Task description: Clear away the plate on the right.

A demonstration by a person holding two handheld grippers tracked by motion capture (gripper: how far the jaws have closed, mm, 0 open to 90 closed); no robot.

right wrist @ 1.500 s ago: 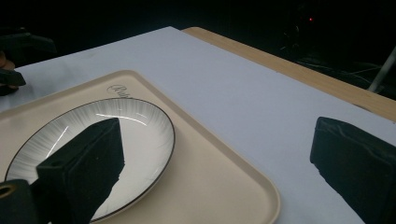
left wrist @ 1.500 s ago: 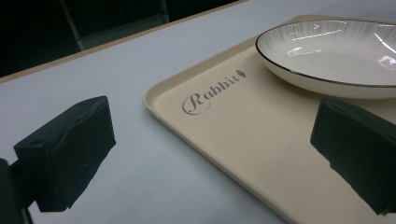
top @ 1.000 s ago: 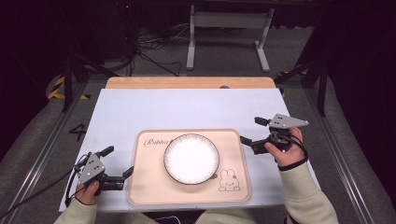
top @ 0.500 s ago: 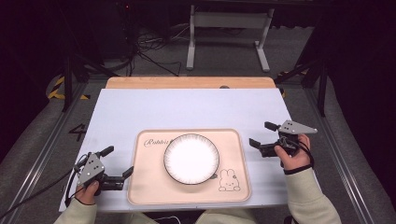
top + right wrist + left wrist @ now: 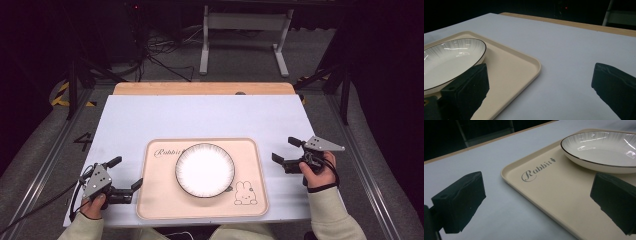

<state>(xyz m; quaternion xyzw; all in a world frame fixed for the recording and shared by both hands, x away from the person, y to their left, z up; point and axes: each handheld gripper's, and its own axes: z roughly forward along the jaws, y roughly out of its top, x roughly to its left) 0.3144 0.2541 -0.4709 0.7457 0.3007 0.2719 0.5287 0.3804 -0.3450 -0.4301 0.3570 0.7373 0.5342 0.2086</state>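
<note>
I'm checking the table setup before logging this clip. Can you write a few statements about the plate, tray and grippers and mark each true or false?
1. The plate sits on the tray. True.
2. The plate holds food. False: it is empty.
3. The left gripper has its jaws open. True.
4. The right gripper grips the tray's edge. False: it is open, apart from the tray, over the table.
5. The tray bears a rabbit drawing. True.
</note>
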